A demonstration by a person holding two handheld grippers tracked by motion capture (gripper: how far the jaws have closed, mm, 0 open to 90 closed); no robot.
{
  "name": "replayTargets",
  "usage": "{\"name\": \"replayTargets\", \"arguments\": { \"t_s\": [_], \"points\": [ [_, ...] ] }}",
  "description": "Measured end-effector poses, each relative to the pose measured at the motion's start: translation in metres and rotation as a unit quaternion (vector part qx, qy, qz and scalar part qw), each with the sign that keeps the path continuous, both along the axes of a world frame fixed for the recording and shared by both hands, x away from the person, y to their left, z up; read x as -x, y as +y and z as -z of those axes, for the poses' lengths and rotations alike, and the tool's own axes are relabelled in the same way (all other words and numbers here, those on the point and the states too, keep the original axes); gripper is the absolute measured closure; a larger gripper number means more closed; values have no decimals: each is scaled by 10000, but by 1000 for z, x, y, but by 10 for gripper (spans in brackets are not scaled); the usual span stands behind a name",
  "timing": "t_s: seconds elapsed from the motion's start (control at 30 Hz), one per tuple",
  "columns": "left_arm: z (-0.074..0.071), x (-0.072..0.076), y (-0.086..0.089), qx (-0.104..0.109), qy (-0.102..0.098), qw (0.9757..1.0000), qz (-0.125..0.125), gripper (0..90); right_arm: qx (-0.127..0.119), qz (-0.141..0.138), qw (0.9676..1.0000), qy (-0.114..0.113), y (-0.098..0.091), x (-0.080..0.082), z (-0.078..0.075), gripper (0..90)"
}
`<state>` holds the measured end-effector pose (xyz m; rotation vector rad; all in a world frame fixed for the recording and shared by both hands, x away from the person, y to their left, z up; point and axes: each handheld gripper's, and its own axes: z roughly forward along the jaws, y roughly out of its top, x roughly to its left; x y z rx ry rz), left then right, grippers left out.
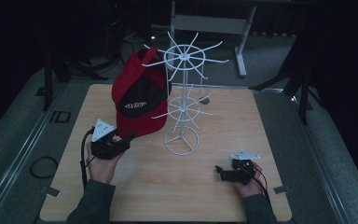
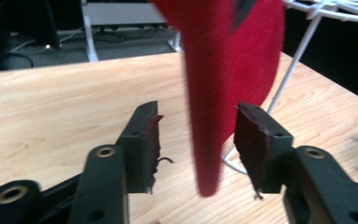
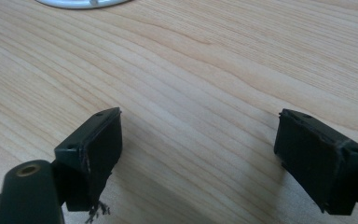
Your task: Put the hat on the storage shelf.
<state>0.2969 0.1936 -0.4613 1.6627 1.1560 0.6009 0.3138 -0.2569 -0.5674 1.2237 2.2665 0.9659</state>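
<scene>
At the near edge of the bench (image 1: 135, 196), 2 forearms in dark sleeves came in from below, each hand holding a claw. The right claw (image 1: 220, 171) lay low over the wood at the right front, its jaws spread wide with bare grain between them in the right gripper view, grasping nothing; a grey 3-cornered plate sat on top of it. The left claw (image 1: 129, 138) was raised at the left, also topped by a grey plate, its jaws released and set either side of the brim of a red cap (image 1: 135, 100); in the left gripper view the brim (image 2: 205, 116) hung edge-on between the 2 pads, and whether it touched either pad could not be told. The cap hung on a white wire rack (image 1: 182, 105), against the rack's left side, its crown up by the upper ring of spokes. A dark panel on the cap carried a line of white lettering, too small and blurred to read. The rack stood near the bench's middle on a round wire base, with 2 tiers of radiating prongs. The bench top was pale wood-grain laminate with rounded corners. Beyond it the room was dim: grey floor, black cables on the floor at left, and a grey metal frame on 2 legs at the back.
</scene>
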Motion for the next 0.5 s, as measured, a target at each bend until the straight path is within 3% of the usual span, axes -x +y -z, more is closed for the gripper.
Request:
{"name": "replayTargets", "arguments": {
  "t_s": [0.2, 0.33, 0.5],
  "points": [
    [4, 1, 3, -21, 71, 10000, -37, 394, 4, -6, 10000, -1, 0, 0, 0, 150],
    [9, 2, 1, -165, 93, 9998, -15, 340, 7, -10, 10000, -6, 0, 0, 0, 150],
    [14, 2, 2, -82, 179, 9998, 51, 292, 10, -15, 10000, -3, 0, 0, 0, 150]
  ]
}}
